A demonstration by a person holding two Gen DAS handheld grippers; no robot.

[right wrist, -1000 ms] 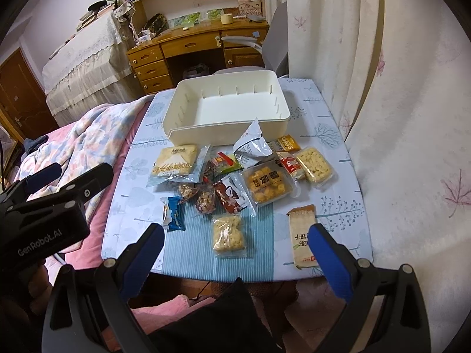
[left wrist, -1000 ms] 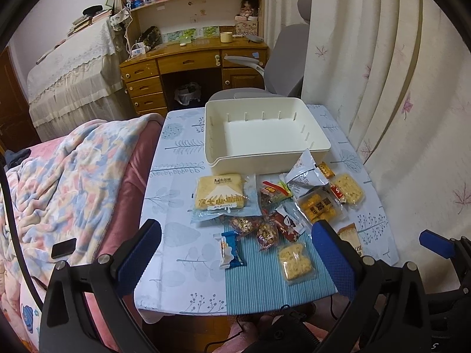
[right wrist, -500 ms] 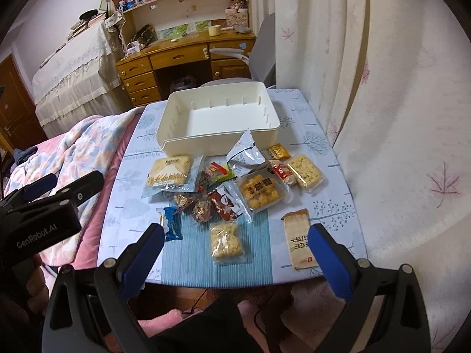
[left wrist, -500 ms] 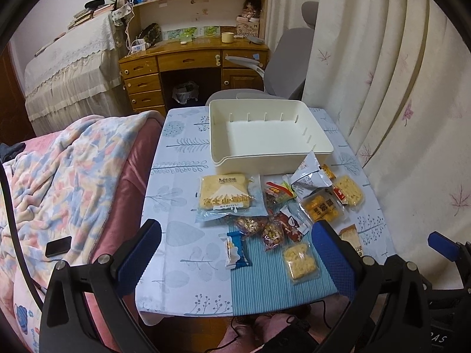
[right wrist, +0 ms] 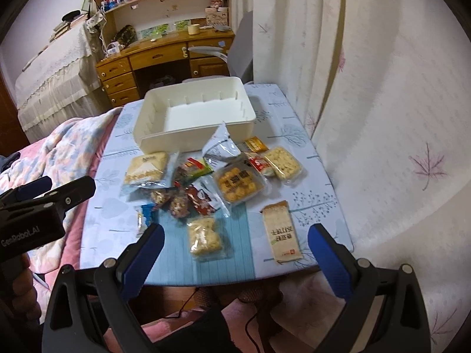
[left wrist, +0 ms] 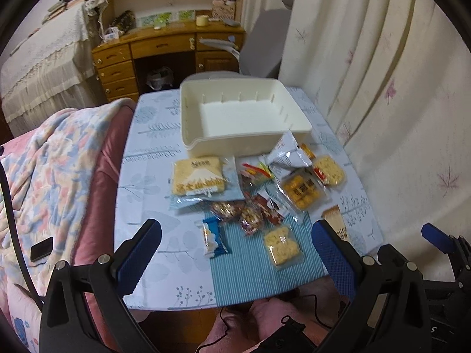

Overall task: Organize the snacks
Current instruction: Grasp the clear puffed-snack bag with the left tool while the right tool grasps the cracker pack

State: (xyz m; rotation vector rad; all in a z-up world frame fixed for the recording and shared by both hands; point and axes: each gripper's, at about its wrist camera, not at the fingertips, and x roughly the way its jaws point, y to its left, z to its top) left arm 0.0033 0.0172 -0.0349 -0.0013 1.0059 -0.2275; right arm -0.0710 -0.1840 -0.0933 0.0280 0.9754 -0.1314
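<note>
Both grippers advanced toward upright-lying cracker packet [right wrist: 282,233].

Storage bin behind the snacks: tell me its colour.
The storage bin is plain cream-white, inside and out; the right wrist view shows it best.

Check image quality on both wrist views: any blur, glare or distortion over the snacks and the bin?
Left wrist: slight motion blur, print on the bread packet smeared; heavy fisheye bending at the edges; white bin floor near blown out. Right wrist: a bit sharper, glare on the silver pouch and clear wrappers; warm dim room light; both grippers open, dark in the foreground.
</note>
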